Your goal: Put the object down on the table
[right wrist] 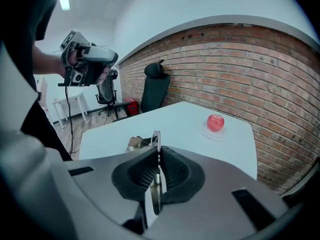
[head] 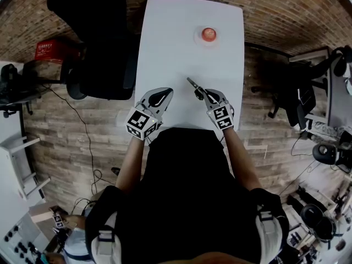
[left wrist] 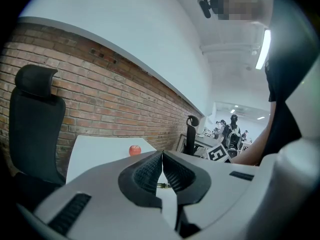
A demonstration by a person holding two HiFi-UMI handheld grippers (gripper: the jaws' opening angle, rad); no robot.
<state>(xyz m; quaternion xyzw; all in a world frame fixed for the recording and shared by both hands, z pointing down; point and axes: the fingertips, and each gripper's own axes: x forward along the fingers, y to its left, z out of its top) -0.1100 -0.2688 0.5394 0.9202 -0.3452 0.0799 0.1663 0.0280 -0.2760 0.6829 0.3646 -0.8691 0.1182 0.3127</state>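
Right gripper (right wrist: 158, 154) is clamped on a thin metal object (right wrist: 155, 136), held edge-on over the near end of the white table (right wrist: 185, 116). Left gripper (left wrist: 162, 156) is closed and empty. Judgement: tip the object flat onto the surface, then release. The apple (right wrist: 215, 122) is well apart.

The right tongs (head: 204, 96) are gripping a thin metal object (head: 193, 85), which is sticking out over the white table (head: 165, 48) near its near edge. The left tongs (head: 164, 94) are hovering at the near left corner. An apple (head: 208, 34) is sitting on a small plate (head: 196, 36) towards the far right corner. A black office chair (head: 99, 48) is standing against the left edge.
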